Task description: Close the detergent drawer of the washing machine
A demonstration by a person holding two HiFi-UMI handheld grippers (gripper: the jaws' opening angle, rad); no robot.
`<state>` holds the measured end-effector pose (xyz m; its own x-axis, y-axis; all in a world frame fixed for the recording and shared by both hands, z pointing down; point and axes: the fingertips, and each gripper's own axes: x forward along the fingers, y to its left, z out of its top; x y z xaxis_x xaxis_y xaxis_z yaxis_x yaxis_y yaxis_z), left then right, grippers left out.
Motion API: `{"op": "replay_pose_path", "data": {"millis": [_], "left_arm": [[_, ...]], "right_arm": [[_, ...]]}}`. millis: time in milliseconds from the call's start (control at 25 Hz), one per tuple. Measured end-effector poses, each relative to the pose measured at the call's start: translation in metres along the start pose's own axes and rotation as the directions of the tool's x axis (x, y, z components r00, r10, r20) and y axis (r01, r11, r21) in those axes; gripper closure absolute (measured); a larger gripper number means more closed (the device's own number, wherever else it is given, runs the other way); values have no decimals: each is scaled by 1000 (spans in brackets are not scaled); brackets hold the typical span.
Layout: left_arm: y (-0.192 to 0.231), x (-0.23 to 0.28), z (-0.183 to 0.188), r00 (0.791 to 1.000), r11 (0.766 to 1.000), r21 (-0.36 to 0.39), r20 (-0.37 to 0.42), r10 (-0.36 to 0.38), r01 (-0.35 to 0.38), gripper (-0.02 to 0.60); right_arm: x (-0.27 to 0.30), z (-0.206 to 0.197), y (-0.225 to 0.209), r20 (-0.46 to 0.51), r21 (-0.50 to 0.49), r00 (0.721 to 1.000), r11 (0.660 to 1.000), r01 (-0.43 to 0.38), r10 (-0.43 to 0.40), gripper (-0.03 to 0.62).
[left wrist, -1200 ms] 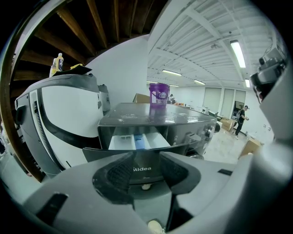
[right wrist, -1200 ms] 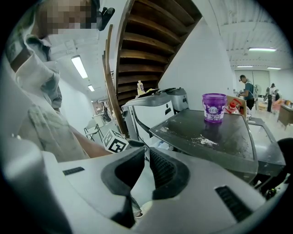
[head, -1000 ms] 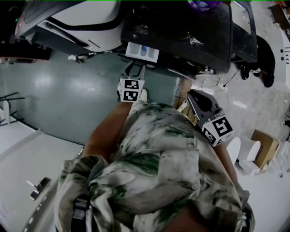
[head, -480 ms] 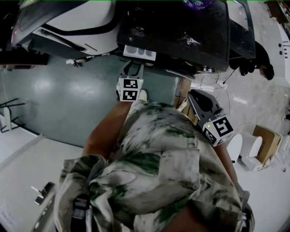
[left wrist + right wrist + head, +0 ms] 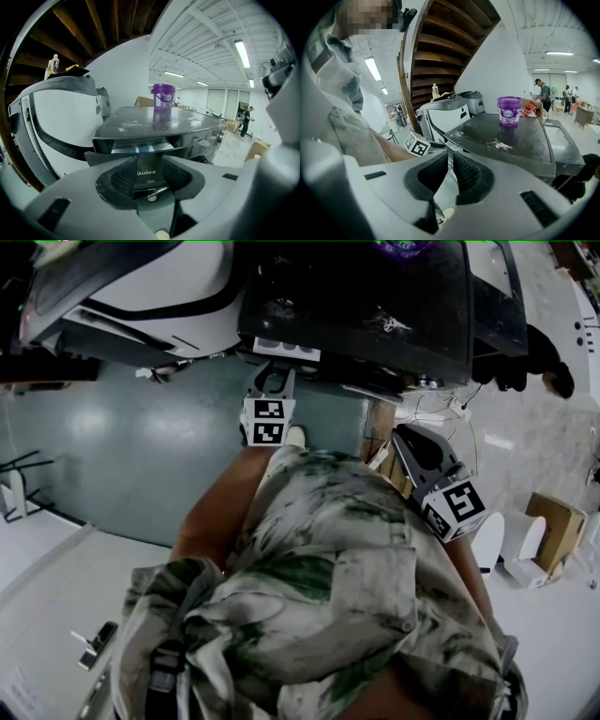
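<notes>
Detergent drawer (image 5: 286, 349): task item, part of the dark washing machine (image 5: 375, 306).

Head view.
- The drawer shows as a pale strip jutting a little from the upper front edge of the machine. It is not yet flush.
- The left gripper (image 5: 275, 376) sits directly in front of the strip and points at it. Contact cannot be confirmed from this angle.
- The right gripper (image 5: 405, 439) is well apart to the right, below the machine's front edge and away from the drawer.

Left gripper view.
- The drawer (image 5: 140, 149) is part-open, with pale and blue compartments visible under the machine top (image 5: 159, 119).
- The left gripper (image 5: 150, 169) has its claw wide. It has just been closing slightly.
- The drawer's lettered front panel fills the gap between the pads, which do not clamp it.
- A purple cup (image 5: 162, 96) stands on the lid behind.

Right gripper view.
- The right gripper (image 5: 450, 161) has its claw drawn to a narrow slit with nothing in it.
- It looks across the machine top (image 5: 511, 136) toward the purple cup (image 5: 509, 110).

Handling note (judgement).
- The step in hand is the final push.
- Keep the left jaws centred on the front panel and press straight along the drawer's line of travel. A skewed push could jam it in its slot.
- Keep steady pressure until the panel sits flush, with no gripping needed.
- The right gripper is best left idle and clear.
</notes>
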<state>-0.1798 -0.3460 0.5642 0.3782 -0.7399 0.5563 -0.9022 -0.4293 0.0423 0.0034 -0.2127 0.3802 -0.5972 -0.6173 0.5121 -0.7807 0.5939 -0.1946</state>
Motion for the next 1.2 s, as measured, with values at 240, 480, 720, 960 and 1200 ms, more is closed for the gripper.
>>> {"op": "replay_pose_path", "data": {"millis": [240,480,720,960,1200], "left_arm": [[2,8,4,1000,1000,1,-1,4,-4,405],[5,13,6,1000,1000,-5,1,6,-6,405],[6,19,10,1000,1000,-7,4,8,-8,410],[8,23,14,1000,1000,-4,8,12,-12,413],[9,29,16,1000,1000,-4,14,14,-14,416]], "right_arm": [[-1,0,-5,0,2,1000,1000,16,-16,540],[-2,0,-8,0,7,999,999,33,-33,540],[-2,-1,-11,1,17,999,999,42,-42,540],[-1,0,-13,0,22,999,999,49,-49,539],[2,-1,-16,-5,25,999,998,54,-53,540]]}}
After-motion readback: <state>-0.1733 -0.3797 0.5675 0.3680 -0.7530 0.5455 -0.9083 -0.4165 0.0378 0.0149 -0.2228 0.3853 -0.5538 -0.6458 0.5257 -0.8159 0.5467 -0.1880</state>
